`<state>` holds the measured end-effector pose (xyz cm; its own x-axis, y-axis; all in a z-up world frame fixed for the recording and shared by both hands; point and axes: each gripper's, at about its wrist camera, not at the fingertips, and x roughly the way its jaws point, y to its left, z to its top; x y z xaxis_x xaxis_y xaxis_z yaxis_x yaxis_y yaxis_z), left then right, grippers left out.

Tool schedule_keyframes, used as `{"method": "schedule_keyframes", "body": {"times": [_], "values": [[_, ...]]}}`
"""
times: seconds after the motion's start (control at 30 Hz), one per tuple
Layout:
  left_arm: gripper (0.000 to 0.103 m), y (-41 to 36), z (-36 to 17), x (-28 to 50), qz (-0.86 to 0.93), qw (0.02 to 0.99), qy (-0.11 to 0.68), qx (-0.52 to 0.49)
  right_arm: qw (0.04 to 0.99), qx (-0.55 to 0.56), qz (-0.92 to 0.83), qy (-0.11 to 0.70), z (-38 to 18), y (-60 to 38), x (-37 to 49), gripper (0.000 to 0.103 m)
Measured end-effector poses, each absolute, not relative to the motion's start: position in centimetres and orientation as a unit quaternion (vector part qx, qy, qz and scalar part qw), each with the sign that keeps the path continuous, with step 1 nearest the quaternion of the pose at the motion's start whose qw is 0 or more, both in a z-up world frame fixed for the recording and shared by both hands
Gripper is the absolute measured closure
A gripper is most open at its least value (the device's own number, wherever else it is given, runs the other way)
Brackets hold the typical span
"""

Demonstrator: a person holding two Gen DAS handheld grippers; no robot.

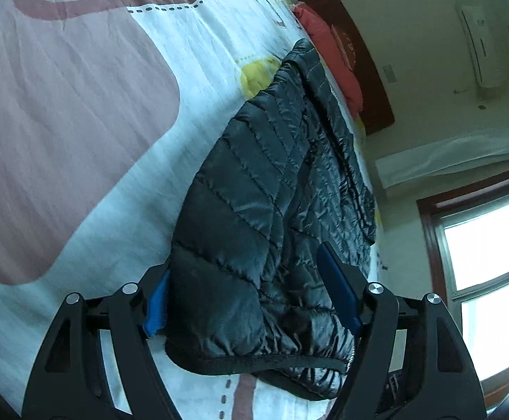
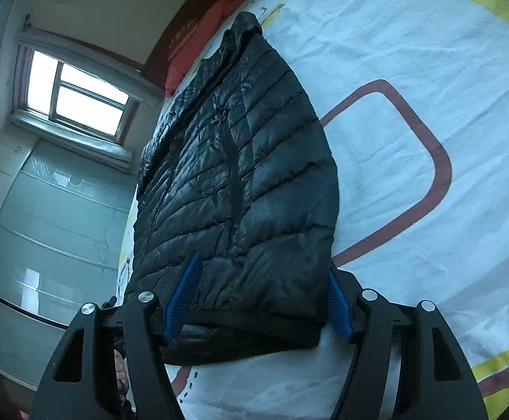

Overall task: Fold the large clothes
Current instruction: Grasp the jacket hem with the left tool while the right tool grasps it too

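Bedroom w/ cream walls, a window [image 2: 75, 94] at left of the right wrist view and a wall AC unit [image 1: 489, 45] at upper right of the left wrist view; the bed [image 1: 79, 105] carries a white sheet printed w/ mauve and yellow shapes, and a red pillow [image 1: 331, 56] sits at its far end; the black puffer jacket [image 2: 240, 175] lies lengthwise on the bed, collar toward the pillow, hem nearest both cameras; it looks already folded in along its length, though I can't tell how many layers; left tool [image 1: 250, 294] stands wide w/ the hem corner between its blue pads [image 1: 338, 294], lower centre of frame; one pad is half hidden behind the fabric, so whether it actually presses the cloth I can't tell; right tool [image 2: 265, 297] also wide, straddling the other hem corner at lower centre, pads beside the fabric w/ no clear squeeze; judgement: next is prob. closing on the hem and carrying it up toward the collar; risks: slick, puffy shell may slip out if the pads bite only the top layer, leaving lower layers behind and skewing the fold; trapped air could spring the fold open; uneven lift btw the two hands would twist the hem; pads might also catch the sheet underneath and drag it along.
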<state>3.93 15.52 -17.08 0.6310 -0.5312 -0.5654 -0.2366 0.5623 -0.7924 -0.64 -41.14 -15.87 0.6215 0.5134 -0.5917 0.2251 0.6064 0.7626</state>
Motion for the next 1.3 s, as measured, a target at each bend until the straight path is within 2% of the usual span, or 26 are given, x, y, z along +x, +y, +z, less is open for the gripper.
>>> {"method": "schedule_keyframes", "body": {"times": [0.13,0.2,0.37,0.47,0.6,0.63,0.67,0.73,0.77,0.83,1.03,1.3], "values": [[0.029,15.9,-17.4,3.9,-0.099,0.77,0.406,-0.481,0.79,0.431,0.099,0.425,-15.8,-40.7,0.0,0.039],[0.03,16.4,-17.7,3.8,-0.098,0.761,0.398,-0.502,0.79,0.431,0.099,0.426,-15.9,-40.7,0.2,0.045],[0.032,14.7,-17.2,4.2,-0.115,0.774,0.42,-0.459,0.787,0.433,0.101,0.428,-16.4,-40.3,0.4,0.056],[0.032,14.4,-17.4,4.3,-0.12,0.773,0.414,-0.465,0.792,0.421,0.097,0.432,-16.5,-40.0,0.7,0.058],[0.041,14.5,-17.6,4.4,-0.12,0.768,0.413,-0.474,0.792,0.422,0.097,0.431,-16.6,-39.9,1.3,0.059],[0.044,14.5,-17.7,4.4,-0.12,0.768,0.412,-0.476,0.792,0.421,0.098,0.431,-16.6,-39.8,1.4,0.062],[0.049,14.5,-17.7,4.4,-0.12,0.767,0.412,-0.476,0.791,0.421,0.099,0.433,-16.6,-39.7,1.5,0.067],[0.064,14.6,-17.8,4.3,-0.118,0.767,0.413,-0.476,0.79,0.423,0.101,0.433,-16.6,-39.7,1.6,0.072],[0.067,14.6,-17.7,4.2,-0.118,0.769,0.413,-0.473,0.791,0.422,0.102,0.432,-16.6,-39.6,1.6,0.075],[0.08,14.6,-17.6,4.1,-0.117,0.773,0.414,-0.466,0.794,0.418,0.104,0.428,-16.4,-39.5,1.7,0.078],[0.089,15.3,-15.7,4.0,-0.139,0.779,0.381,-0.479,0.805,0.419,0.122,0.401,-14.6,-39.3,1.8,0.083],[0.093,14.1,-10.1,4.9,-0.193,0.8,0.329,-0.463,0.83,0.418,0.163,0.331,-9.4,-39.2,2.7,0.085]]}}
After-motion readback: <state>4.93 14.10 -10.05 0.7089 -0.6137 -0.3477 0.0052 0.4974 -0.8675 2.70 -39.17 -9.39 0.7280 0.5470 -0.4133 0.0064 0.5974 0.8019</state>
